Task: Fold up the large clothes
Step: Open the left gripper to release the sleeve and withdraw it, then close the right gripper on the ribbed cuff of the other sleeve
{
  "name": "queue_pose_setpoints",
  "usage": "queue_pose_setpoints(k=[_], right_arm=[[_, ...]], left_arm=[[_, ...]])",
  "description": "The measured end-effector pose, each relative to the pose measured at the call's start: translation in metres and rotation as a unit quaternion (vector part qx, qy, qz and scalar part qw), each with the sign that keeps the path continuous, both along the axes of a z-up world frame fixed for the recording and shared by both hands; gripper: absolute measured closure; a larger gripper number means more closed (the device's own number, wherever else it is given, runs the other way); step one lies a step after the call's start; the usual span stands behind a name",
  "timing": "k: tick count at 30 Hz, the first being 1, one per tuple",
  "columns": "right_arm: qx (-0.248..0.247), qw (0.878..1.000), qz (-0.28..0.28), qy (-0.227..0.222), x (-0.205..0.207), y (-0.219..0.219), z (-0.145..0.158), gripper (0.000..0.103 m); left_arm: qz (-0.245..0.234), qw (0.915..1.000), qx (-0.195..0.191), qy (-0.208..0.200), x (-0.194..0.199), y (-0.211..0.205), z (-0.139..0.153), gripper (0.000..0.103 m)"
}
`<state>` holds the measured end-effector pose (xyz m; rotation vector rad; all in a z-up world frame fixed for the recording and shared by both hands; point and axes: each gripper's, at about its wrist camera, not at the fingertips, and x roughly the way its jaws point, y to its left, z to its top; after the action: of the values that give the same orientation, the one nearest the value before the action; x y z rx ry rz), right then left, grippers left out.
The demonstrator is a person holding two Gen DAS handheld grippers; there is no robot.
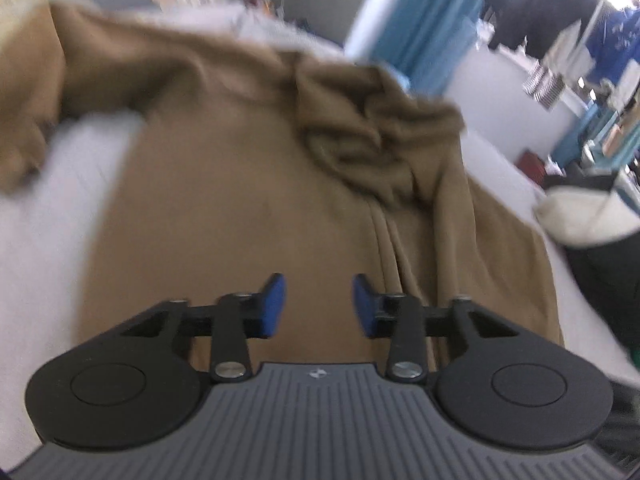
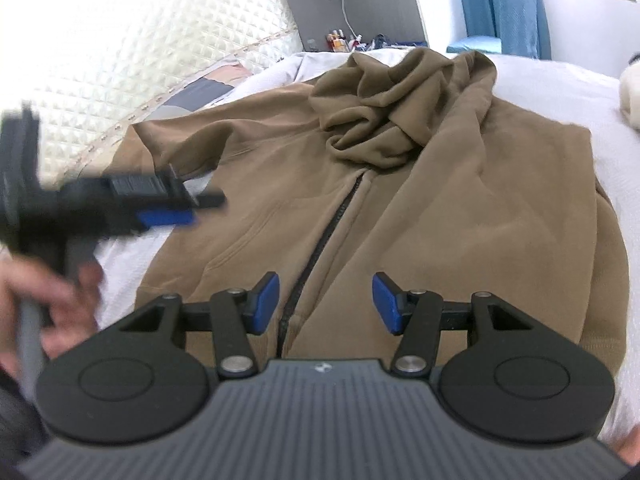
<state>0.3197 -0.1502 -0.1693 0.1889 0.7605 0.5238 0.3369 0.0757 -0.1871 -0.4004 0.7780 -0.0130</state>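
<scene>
Bedding of plain white cloth (image 2: 552,92) carries a brown zip-front hooded jacket (image 2: 440,208), spread front-up with its hood (image 2: 384,112) bunched at the far end. A cream quilted headboard (image 2: 140,60) stands behind. Right gripper (image 2: 326,300) hangs over the black zipper (image 2: 320,248), fingers half apart, empty. Left gripper (image 1: 319,306), blurred, narrower gap, holds nothing, above the jacket.
</scene>
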Motion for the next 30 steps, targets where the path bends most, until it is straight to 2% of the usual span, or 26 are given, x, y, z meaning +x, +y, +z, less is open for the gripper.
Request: queue_pose_setpoints(k=[2, 5, 7, 12, 14, 16, 21, 27, 30], right_arm=[[0.010, 1.000, 0.003, 0.012, -0.001, -0.001, 0.000, 0.047], [0.000, 0.999, 0.001, 0.034, -0.005, 0.002, -0.002, 0.047], [-0.015, 0.998, 0.008, 0.053, -0.007, 0.005, -0.003, 0.047], [-0.051, 0.993, 0.032, 0.102, -0.023, 0.013, -0.005, 0.047], [-0.068, 0.990, 0.050, 0.111, -0.031, 0.019, -0.004, 0.030], [-0.086, 0.986, 0.068, 0.126, -0.038, 0.027, -0.005, 0.021], [-0.155, 0.969, 0.097, 0.168, -0.056, 0.042, -0.022, 0.021], [-0.230, 0.952, 0.111, 0.166, -0.057, 0.064, -0.043, 0.019], [-0.252, 0.947, 0.113, 0.166, -0.055, 0.074, -0.051, 0.021]], left_arm=[[-0.017, 0.9994, -0.017, 0.026, 0.004, -0.009, -0.022, 0.079], [-0.040, 0.9975, 0.023, 0.054, 0.013, -0.022, -0.040, 0.079], [-0.040, 0.9975, 0.025, 0.053, 0.013, -0.021, -0.044, 0.079], [-0.036, 0.9980, 0.000, 0.053, 0.010, -0.014, -0.046, 0.079], [-0.035, 0.9980, -0.005, 0.053, 0.012, -0.008, -0.044, 0.079], [-0.032, 0.9980, -0.009, 0.054, 0.011, -0.005, -0.044, 0.079], [-0.025, 0.9979, -0.023, 0.055, 0.013, -0.003, -0.043, 0.079], [-0.010, 0.9980, -0.037, 0.050, 0.006, 0.004, -0.040, 0.079], [-0.001, 0.9977, -0.046, 0.049, 0.003, 0.008, -0.040, 0.079]])
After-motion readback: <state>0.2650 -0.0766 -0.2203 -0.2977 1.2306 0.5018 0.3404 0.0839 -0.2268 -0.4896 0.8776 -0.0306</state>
